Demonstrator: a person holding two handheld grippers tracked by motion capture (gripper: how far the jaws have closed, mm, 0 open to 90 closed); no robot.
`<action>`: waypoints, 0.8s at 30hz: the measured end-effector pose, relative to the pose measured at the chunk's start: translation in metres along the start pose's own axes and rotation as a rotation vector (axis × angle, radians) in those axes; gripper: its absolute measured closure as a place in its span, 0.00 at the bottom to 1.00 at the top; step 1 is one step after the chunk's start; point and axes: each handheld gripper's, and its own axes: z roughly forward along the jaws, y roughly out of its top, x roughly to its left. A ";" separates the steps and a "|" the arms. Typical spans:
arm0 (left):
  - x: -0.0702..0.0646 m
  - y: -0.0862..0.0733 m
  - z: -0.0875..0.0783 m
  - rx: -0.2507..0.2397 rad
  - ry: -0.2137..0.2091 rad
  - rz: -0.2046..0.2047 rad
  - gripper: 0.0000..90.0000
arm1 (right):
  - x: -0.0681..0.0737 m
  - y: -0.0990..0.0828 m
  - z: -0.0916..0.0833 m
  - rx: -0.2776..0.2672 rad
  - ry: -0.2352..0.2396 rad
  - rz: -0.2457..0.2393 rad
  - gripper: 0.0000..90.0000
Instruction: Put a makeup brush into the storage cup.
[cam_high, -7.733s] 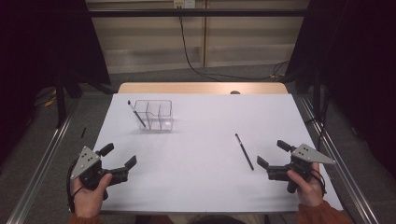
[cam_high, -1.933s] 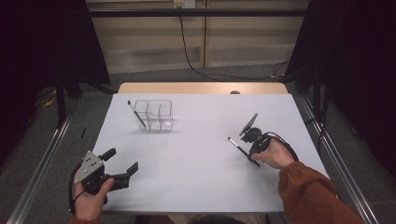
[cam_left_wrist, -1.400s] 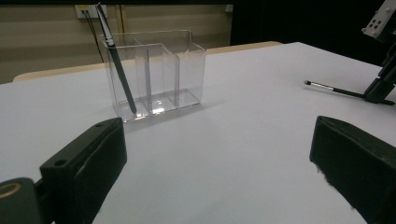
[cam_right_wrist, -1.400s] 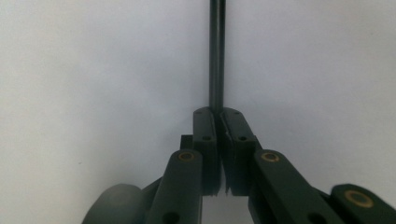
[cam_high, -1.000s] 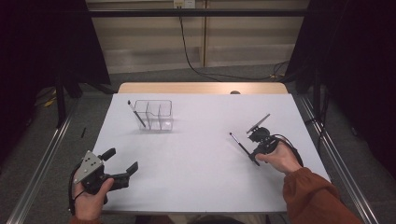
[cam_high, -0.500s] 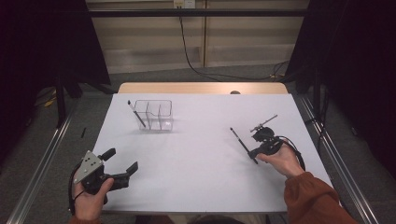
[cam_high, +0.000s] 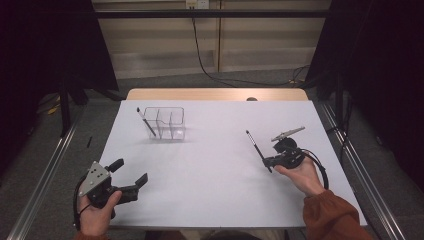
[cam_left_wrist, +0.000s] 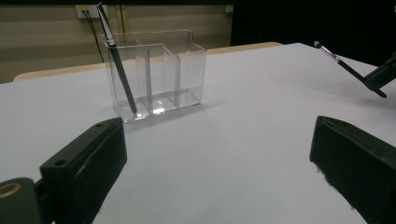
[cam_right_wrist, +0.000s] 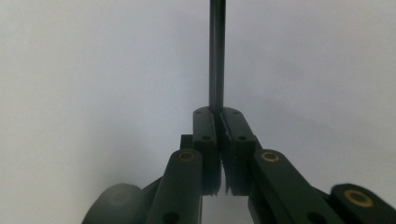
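Pens: two. One dark pen (cam_high: 257, 147) is pinched in the right gripper and lifted off the counter, slanting up toward the far edge; the other pen (cam_high: 146, 121) stands leaning in the clear organizer.
Held pen, place: right half of the counter, about midway between the near and far edges, its lower end at the jaws and its tip free in the air.
Organizer: one clear organizer (cam_high: 170, 125) with three compartments, on the left half of the counter toward the far edge; its pen leans in the leftmost compartment as the high view shows it.
Grippers: two.
Right gripper (cam_high: 270, 162): jaws pressed together on the held pen, which runs straight out from between them in the right gripper view (cam_right_wrist: 216, 56).
Left gripper (cam_high: 131, 175): jaws spread wide with nothing between them, near the counter's near left corner, pointing toward the organizer.
Counter (cam_high: 210, 190): one, covered in white.
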 end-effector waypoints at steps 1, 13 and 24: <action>0.000 0.000 0.000 0.001 0.000 0.001 0.04 | 0.000 0.000 0.001 -0.009 0.004 -0.002 0.94; 0.001 0.000 -0.001 -0.006 0.004 -0.003 0.04 | 0.002 -0.007 -0.006 -0.186 0.029 -0.051 0.94; 0.001 0.000 -0.001 -0.009 0.005 -0.003 0.04 | 0.001 -0.014 -0.014 -0.349 0.038 -0.065 0.94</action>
